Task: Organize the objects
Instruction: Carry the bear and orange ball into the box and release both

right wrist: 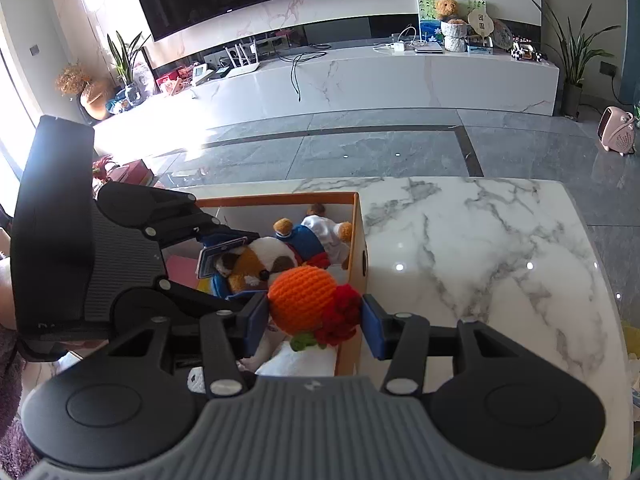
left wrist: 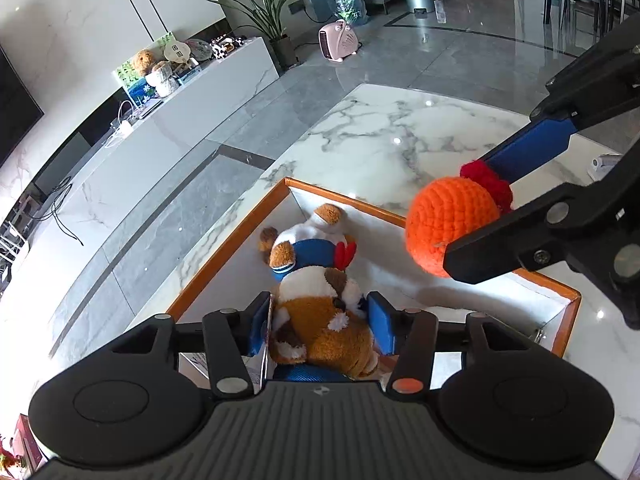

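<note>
Pinching a plush dog point(left wrist: 320, 312), left hand-held gripper point(left wrist: 320, 320) over the box point(left wrist: 230, 240); right hand-held gripper point(right wrist: 316, 320) clamping a crocheted orange point(right wrist: 302, 300).

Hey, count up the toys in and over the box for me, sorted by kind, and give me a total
Plush dogs: 1, the brown and white plush dog in a blue outfit, held by the left claw inside the box.
Crocheted toys: 1, the orange crocheted toy with red trim, held by the right claw.
Total: 2
</note>
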The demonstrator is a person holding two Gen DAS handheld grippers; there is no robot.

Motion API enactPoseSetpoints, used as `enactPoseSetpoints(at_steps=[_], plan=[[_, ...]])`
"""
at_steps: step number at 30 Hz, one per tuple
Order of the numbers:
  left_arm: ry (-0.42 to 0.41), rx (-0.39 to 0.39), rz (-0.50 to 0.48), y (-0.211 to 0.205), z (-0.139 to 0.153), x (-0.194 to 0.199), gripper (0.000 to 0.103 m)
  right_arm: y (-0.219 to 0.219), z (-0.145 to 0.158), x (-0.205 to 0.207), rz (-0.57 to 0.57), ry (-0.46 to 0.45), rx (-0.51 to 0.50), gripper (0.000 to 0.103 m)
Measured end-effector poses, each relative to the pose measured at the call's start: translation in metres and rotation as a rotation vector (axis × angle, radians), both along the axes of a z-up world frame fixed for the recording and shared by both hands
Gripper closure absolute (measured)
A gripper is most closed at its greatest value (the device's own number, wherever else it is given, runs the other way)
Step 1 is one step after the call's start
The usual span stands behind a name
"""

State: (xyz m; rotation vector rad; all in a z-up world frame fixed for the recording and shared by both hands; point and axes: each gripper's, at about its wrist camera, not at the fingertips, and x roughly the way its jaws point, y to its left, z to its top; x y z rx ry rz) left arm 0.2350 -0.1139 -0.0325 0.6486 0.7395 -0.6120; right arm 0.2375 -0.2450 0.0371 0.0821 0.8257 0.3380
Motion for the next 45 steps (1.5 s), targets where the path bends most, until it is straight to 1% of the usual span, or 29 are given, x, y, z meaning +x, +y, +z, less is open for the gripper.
enactPoseSetpoints(at_steps=[2,4,6,7,9,10,11,14,22,25,27,28,29,31,33,35,40,45], plan=[[-0.024,0.001,0.007,0.002,-0.001,-0.001,0.036,0.000,0.000,0.000,0.002,0.000,-0.006,0.051],[-0.041,-0.020,0.015,0.008,0.004,0.002,0.035,-0.001,-0.001,-0.001,-0.001,0.000,-0.015,0.051],[-0.036,-0.048,0.030,0.014,0.009,0.001,0.035,-0.002,-0.002,-0.001,-0.004,0.004,-0.019,0.051],[-0.029,-0.060,0.046,0.016,0.012,0.003,0.037,-0.002,-0.002,0.000,-0.006,0.006,-0.020,0.051],[-0.003,-0.075,0.079,0.020,0.014,0.007,0.051,-0.002,-0.004,0.001,-0.008,0.011,-0.022,0.051],[0.004,-0.076,0.093,0.020,0.015,0.009,0.065,-0.002,-0.004,0.001,-0.008,0.012,-0.021,0.051],[0.012,-0.079,0.103,0.021,0.014,0.011,0.071,-0.001,-0.004,0.001,-0.007,0.012,-0.020,0.051],[0.037,-0.079,0.144,0.021,0.009,0.019,0.078,0.003,-0.004,0.001,0.000,0.012,-0.021,0.051],[0.022,-0.035,0.263,0.024,-0.004,0.028,0.079,0.012,-0.005,0.005,0.028,0.017,-0.039,0.051],[0.011,0.017,0.267,0.021,-0.011,0.026,0.080,0.019,-0.007,0.009,0.039,0.021,-0.039,0.051],[0.042,0.054,0.262,0.017,-0.019,0.025,0.082,0.025,-0.009,0.014,0.050,0.025,-0.043,0.051],[0.054,0.056,0.263,0.018,-0.022,0.024,0.083,0.027,-0.011,0.016,0.053,0.025,-0.048,0.051],[0.065,0.040,0.267,0.021,-0.025,0.023,0.084,0.030,-0.013,0.019,0.054,0.026,-0.055,0.051],[0.062,-0.007,0.269,0.030,-0.023,0.020,0.084,0.035,-0.015,0.025,0.053,0.023,-0.075,0.051],[0.079,-0.090,0.270,0.041,-0.016,0.017,0.083,0.038,-0.017,0.029,0.051,0.018,-0.084,0.051],[0.083,-0.140,0.281,0.050,-0.009,0.013,0.082,0.041,-0.018,0.033,0.048,0.007,-0.097,0.051],[0.069,-0.184,0.283,0.058,0.006,0.000,0.082,0.046,-0.020,0.041,0.045,0.001,-0.106,0.051],[0.084,-0.197,0.288,0.058,0.012,-0.007,0.082,0.049,-0.024,0.048,0.030,-0.008,-0.118,0.050]])
